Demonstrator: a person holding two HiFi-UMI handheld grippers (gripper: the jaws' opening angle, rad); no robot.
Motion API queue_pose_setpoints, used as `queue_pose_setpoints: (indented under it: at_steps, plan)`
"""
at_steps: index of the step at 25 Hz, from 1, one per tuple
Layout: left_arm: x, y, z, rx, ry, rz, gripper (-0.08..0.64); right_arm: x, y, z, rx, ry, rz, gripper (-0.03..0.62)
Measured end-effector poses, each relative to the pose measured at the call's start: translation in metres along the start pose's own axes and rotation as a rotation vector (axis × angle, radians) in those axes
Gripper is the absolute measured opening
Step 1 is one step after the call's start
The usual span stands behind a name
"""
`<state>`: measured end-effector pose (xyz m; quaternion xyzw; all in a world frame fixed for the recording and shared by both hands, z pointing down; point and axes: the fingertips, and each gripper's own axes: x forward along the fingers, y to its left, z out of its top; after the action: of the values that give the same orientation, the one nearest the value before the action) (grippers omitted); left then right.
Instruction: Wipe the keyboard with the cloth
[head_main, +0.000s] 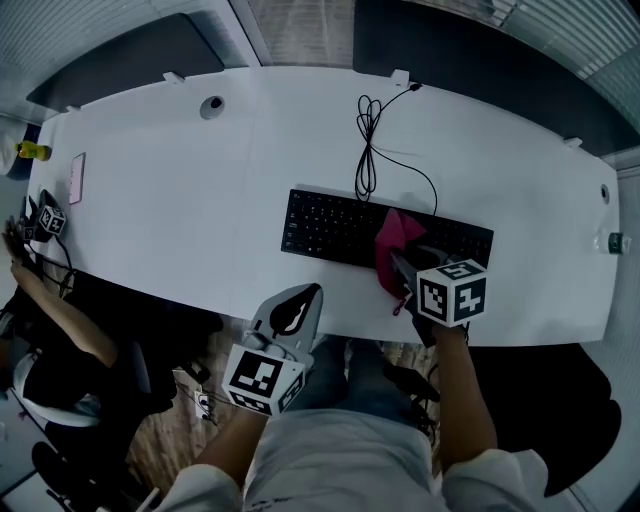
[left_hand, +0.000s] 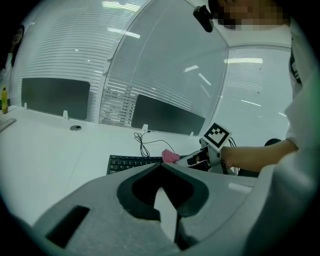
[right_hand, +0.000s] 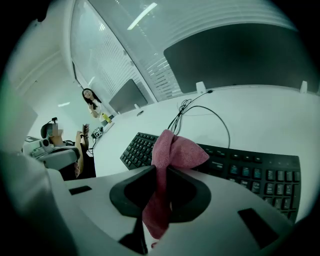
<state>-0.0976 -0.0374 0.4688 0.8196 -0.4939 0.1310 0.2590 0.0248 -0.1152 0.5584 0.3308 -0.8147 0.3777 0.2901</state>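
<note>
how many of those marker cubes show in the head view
3. One cube on the left gripper at the desk's near edge; one on the right gripper, above the keyboard; a third at the desk's far left, by another person's arm. Others may be hidden.

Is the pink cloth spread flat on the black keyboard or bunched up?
Bunched: the pink cloth hangs pinched in the right gripper, gathered in a lump over the black keyboard.

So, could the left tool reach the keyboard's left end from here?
Probably yes. The left tool, shut and empty, hovers at the near edge of the table, bare top between it and the keyboard; the right tool and pink cloth are over its right half.
</note>
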Motion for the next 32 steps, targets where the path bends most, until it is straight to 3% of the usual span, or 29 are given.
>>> queue_pose_setpoints:
  at_steps: [17, 32]
  plan:
    - [-0.054, 0.056, -0.017, -0.058, -0.014, 0.132, 0.011, 0.082, 0.096, 0.02, -0.106, 0.059, 0.141, 0.061]
    - [-0.058, 0.056, -0.02, -0.06, -0.015, 0.137, 0.011, 0.08, 0.119, 0.026, -0.138, 0.045, 0.176, 0.063]
